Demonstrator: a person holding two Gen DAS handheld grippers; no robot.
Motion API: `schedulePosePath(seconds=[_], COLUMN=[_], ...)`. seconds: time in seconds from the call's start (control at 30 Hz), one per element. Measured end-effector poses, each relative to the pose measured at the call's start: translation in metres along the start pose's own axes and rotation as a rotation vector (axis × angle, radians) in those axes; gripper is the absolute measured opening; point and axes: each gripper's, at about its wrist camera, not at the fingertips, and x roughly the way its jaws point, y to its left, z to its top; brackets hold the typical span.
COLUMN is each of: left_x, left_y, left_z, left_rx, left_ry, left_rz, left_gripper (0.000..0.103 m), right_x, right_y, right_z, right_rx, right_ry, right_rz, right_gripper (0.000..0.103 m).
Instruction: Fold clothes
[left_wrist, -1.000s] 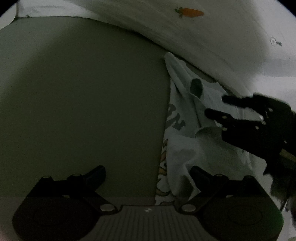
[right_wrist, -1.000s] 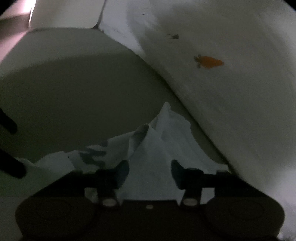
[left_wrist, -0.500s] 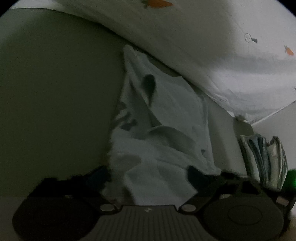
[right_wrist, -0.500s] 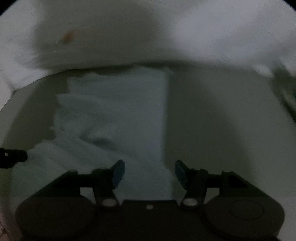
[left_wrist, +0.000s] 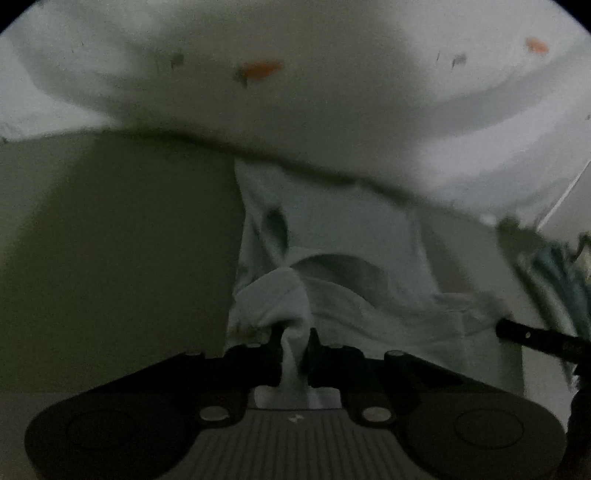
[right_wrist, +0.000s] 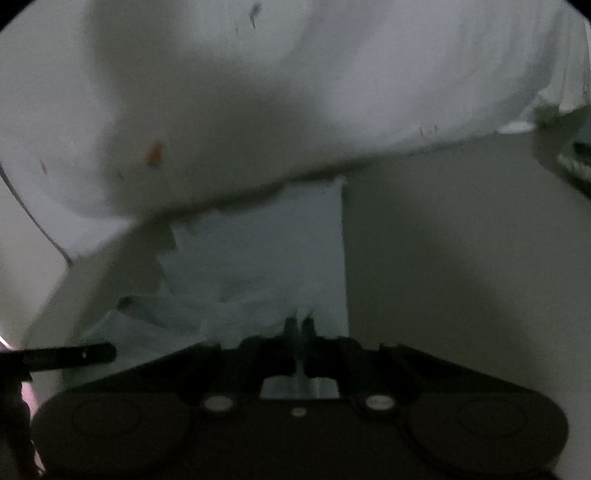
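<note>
A pale, light-blue garment (left_wrist: 351, 258) lies crumpled on the olive-grey sheet (left_wrist: 110, 240), its far edge tucked under the white duvet. My left gripper (left_wrist: 294, 334) is closing its jaws, and a raised bunch of the garment's near-left edge is pinched between them. In the right wrist view the same garment (right_wrist: 258, 251) shows a straight right edge. My right gripper (right_wrist: 299, 325) is shut on a thin fold at the garment's near edge. Each view shows a dark finger of the other gripper, the right one's finger (left_wrist: 532, 336) and the left one's finger (right_wrist: 66, 356).
A white duvet (left_wrist: 295, 92) with small orange carrot prints bulges along the far side, and fills the top of the right wrist view as the duvet (right_wrist: 258, 92). A striped folded cloth (left_wrist: 554, 266) lies at the right. Bare sheet (right_wrist: 461, 258) spreads right of the garment.
Both grippers stood open before and have closed on the garment. The left moved over its near edge and lifted a bunch. The right swung round to face the garment's other side.
</note>
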Motion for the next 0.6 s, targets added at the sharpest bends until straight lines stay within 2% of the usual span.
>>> schedulePosePath(seconds=[0.13,0.2,0.27,0.37,0.43,0.47,0.53,0.6], left_x=[0.024,0.053,0.07,0.059,0.048,0.044,0.039,0.035], left_y=[0.009,0.014,0.027,0.042,0.049,0.053,0.059,0.061], left_z=[0.003,-0.005,-0.009,-0.001,0.005,0.008,0.014,0.016], left_rx=[-0.014,-0.003,-0.055,-0.145,-0.146,-0.152,-0.179,-0.193], left_ry=[0.006,0.058,0.105,0.083,0.037,0.027,0.023,0.026], left_rz=[0.023,0.071,0.091,0.095,0.141,0.156,0.129,0.086], left_gripper=[0.014,0.016,0.02,0.026,0.027,0.031,0.033,0.047], right_x=[0.015,0.034,0.052,0.055,0.044,0.039,0.029,0.021], right_y=[-0.005,-0.011,-0.016,-0.016,-0.01,-0.006,0.002,0.014], right_z=[0.006,0.003,-0.004,-0.007,-0.006,-0.006,-0.007,-0.01], right_rx=[-0.011,-0.019,-0.049,-0.104,-0.147,-0.168,-0.2,-0.228], right_ry=[0.006,0.05,0.098,0.126,0.099,0.087,0.069,0.052], right_rz=[-0.02,-0.044,-0.089,-0.152,-0.188,-0.203,-0.221,-0.208], right_gripper=[0.003,0.003,0.004,0.012,0.017,0.017,0.025,0.029])
